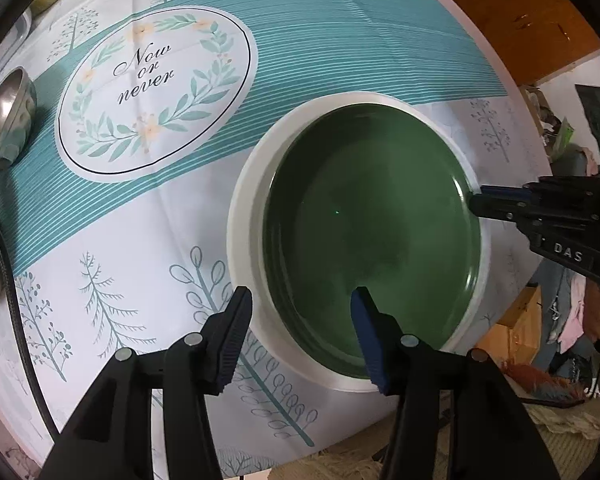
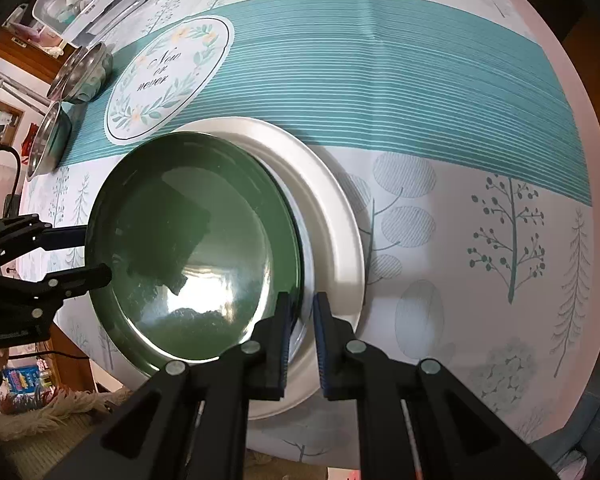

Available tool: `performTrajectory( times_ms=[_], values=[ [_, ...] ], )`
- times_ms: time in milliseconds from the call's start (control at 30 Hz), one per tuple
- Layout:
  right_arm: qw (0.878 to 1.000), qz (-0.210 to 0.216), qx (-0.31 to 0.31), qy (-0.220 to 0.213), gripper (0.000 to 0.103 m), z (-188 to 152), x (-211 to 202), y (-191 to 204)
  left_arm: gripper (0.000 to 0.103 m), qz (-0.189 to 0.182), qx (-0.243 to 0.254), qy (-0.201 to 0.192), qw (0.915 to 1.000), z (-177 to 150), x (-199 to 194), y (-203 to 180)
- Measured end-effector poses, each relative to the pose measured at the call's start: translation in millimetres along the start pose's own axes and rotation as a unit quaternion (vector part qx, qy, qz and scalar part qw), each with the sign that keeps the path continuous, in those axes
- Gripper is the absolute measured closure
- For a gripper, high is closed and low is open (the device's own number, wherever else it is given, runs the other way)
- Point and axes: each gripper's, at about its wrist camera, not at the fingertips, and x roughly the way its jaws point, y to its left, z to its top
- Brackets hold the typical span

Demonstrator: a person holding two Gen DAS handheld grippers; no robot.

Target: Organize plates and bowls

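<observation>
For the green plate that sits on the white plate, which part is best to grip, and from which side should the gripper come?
Grip the thin raised rim of the green plate, coming in level from its outer edge. It sits off-centre on the white plate, so its left side overhangs and a finger probably fits beneath.

a table under a tablecloth (image 2: 380,92) printed with trees and a teal striped band. on it: a white plate (image 2: 332,216) near the front edge, two steel bowls (image 2: 82,72) at far left, and a clear container (image 2: 96,0) beyond them.
</observation>
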Motion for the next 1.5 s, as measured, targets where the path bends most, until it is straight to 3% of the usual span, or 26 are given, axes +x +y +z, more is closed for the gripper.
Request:
performTrajectory(
  times_ms=[233, 767, 1233, 1500],
  values=[
    [0.999, -0.029, -0.013, -0.006, 0.092, -2, -5, 9, 0.053, 0.017, 0.016, -0.015, 0.9996, 2, 5, -13],
    [1.000, -0.016, 0.005, -0.001, 0.092, -8, -9, -2, 0.046, 0.051, 0.036, -0.006, 0.9981, 0, 25, -38],
    [1.000, 0.004, -0.007, -0.001, 0.092, -9, -15, -5, 0.045, 0.042, 0.015, 0.012, 0.9989, -10, 32, -46],
    [0.999, 0.011, -0.035, -0.020, 0.092, -1, -29, 0, 0.037, 0.046, -0.006, -0.005, 0.9989, -27, 4, -42]
  ],
)
